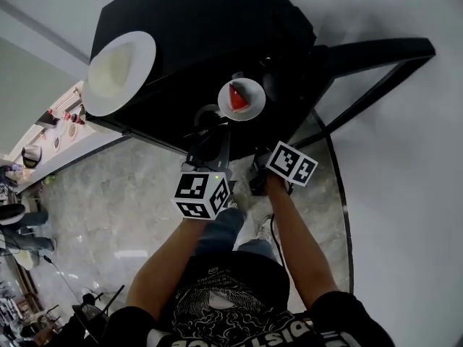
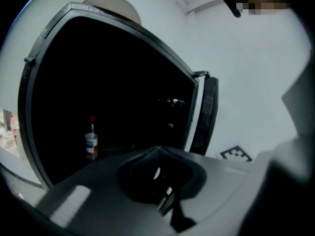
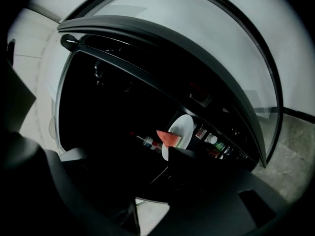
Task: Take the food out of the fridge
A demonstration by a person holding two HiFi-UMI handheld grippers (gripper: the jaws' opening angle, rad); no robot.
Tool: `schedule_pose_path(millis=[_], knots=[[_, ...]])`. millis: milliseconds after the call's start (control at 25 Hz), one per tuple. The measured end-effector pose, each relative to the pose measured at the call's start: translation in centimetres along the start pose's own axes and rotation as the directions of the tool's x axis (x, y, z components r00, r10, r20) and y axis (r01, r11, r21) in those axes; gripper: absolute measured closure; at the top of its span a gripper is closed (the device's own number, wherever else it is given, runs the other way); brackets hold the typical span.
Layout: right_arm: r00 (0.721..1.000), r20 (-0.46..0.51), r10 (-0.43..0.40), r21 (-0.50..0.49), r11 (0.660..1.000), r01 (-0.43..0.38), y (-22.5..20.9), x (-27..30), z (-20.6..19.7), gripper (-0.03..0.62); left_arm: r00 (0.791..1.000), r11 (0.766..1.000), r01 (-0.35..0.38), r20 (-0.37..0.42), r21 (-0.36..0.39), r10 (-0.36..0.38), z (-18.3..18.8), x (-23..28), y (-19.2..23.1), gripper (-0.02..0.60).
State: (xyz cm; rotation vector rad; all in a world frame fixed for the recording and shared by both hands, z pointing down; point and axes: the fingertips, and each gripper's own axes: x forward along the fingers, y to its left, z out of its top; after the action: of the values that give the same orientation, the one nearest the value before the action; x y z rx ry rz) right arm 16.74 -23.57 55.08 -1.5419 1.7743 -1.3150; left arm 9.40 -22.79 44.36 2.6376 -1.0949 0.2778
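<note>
Watermelon slice (image 1: 237, 97) on a small white plate (image 1: 254, 104) sits at the open fridge's (image 1: 202, 27) front edge, beside one jaw tip of the released right tool (image 3: 129, 157). The left tool (image 2: 157, 156) is clenched and empty.

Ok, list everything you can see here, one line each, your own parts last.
fridge: one, black, centre, its door open to the right
large plate: one, white, on top of the fridge
small plate: one, white, at the fridge opening
watermelon slice: one, red, on the small plate
bottle: one, red cap, blue-and-white label, upright inside the fridge
door-shelf jars: several, mixed colours, count unclear
floor: grey marble
left gripper: one, dark, before the fridge, jaw state unclear
right gripper: one, dark, jaws apart, empty, facing the small plate
arms: two, bare
</note>
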Motion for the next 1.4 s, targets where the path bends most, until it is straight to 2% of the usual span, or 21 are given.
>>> schedule_pose_path(millis=[280,480,760,840,1000,1080,1400], knots=[[0.998,0.014,-0.053,0.160,0.986,0.050,-4.5,4.1,-0.3,0.493,0.998,0.999,0.025,-0.057,0.030,-0.023,-1.2,1.3,1.6,0.579],[0.997,0.039,-0.071,0.248,0.967,0.059,-6.1,5.6,0.0,0.493,0.997,0.998,0.032,-0.074,0.047,-0.028,-1.4,1.7,2.5,0.579],[0.996,0.067,-0.060,0.350,0.936,0.033,-6.6,6.7,0.2,0.497,0.995,0.998,0.038,-0.094,0.048,-0.033,-1.8,2.3,3.4,0.580],[0.995,0.070,-0.068,0.376,0.926,0.037,-6.9,6.8,0.1,0.532,0.995,0.998,0.034,-0.096,0.046,-0.029,-1.8,2.3,3.8,0.580],[0.995,0.090,-0.053,0.436,0.900,0.008,-6.9,6.7,0.2,0.548,0.995,0.998,0.033,-0.095,0.044,-0.028,-1.8,2.5,3.8,0.580],[0.994,0.102,-0.042,0.461,0.887,-0.010,-6.8,6.6,0.3,0.580,0.995,0.999,0.035,-0.091,0.041,-0.032,-1.7,2.6,3.7,0.579],[0.994,0.113,-0.006,0.498,0.866,-0.051,-6.6,6.3,0.3,0.582,0.996,0.999,0.016,-0.084,0.034,-0.013,-1.4,2.1,3.9,0.580]])
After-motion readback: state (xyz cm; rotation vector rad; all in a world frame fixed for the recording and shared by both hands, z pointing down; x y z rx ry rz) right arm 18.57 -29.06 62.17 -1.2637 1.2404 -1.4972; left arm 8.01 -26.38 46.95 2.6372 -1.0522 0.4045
